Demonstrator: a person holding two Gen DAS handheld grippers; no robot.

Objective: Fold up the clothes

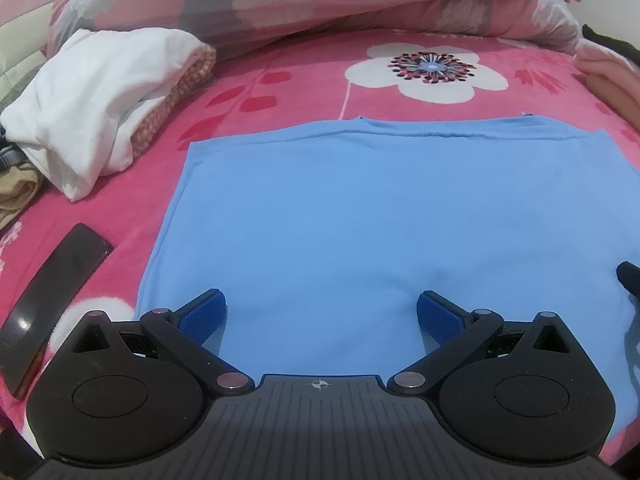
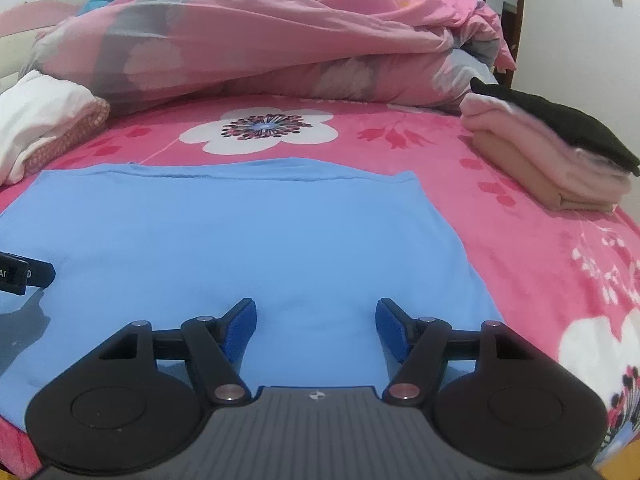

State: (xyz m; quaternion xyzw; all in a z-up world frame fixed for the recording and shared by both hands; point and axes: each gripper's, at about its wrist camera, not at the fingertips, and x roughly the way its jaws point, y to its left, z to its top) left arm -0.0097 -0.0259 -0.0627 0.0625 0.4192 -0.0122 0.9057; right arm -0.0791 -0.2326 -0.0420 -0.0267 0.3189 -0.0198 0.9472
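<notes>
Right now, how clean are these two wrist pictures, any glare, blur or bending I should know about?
Left wrist view: even soft light, strong fisheye bending of the blue garment, a small glare patch on the dark phone, and the left tongs sharp. Right wrist view: the same bending with dark corners, a soft shadow beside the other tool at the left edge, and the right tongs sharp.

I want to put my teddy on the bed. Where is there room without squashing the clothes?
Free: the pink blanket around the big white flower, between the blue shirt and the heaped quilt. Also the strip between shirt and the folded stack. Crowded: the left side, with white clothes and a dark phone.
</notes>
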